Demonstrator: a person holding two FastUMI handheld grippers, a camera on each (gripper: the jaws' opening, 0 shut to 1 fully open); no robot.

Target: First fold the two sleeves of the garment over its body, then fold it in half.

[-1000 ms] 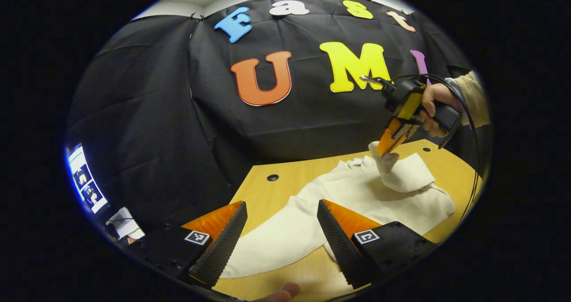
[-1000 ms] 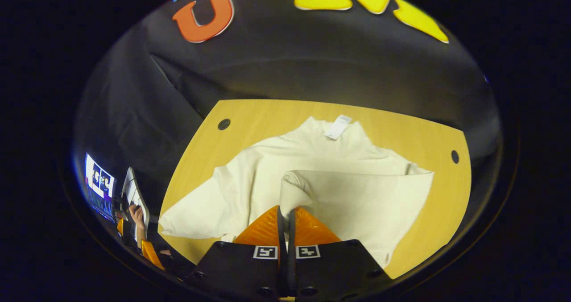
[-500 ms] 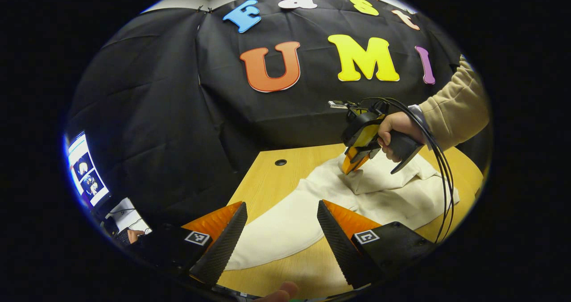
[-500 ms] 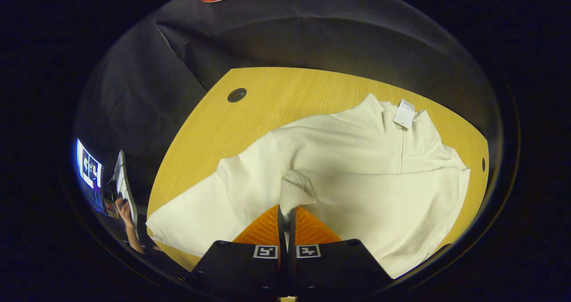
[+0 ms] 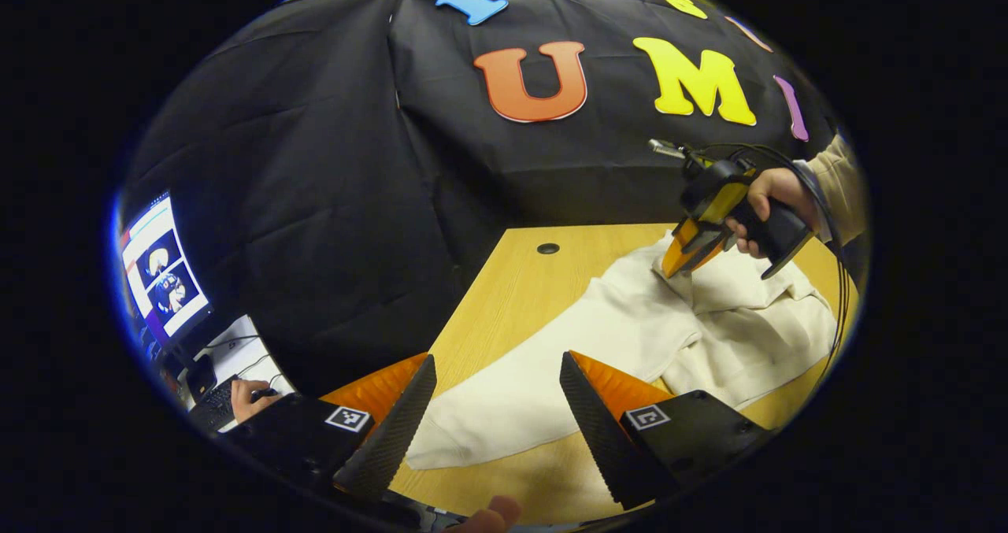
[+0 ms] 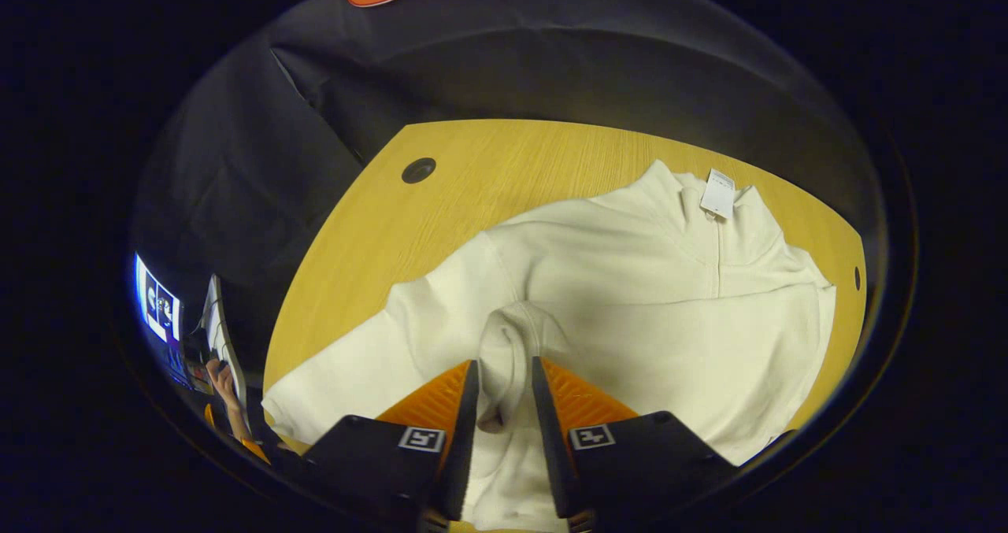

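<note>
Your right hand-held gripper [image 6: 504, 395] (jaws part-open, cuff [image 6: 508, 344] loose between) may drag the sleeve [image 6: 669, 360] off the sweater [image 6: 630, 249] when lifting.

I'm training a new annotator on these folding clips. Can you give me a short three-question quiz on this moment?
1. True or false: the right gripper is clamped tight on the sleeve cuff.
2. Which lies spread out on the table: A) the left sleeve, B) the neck tag, C) a towel?
3. Fill in: the left gripper is ____, holding nothing.

Key: 1 false, its fingers stand parted around the cuff. 2 A. 3 open.
</note>
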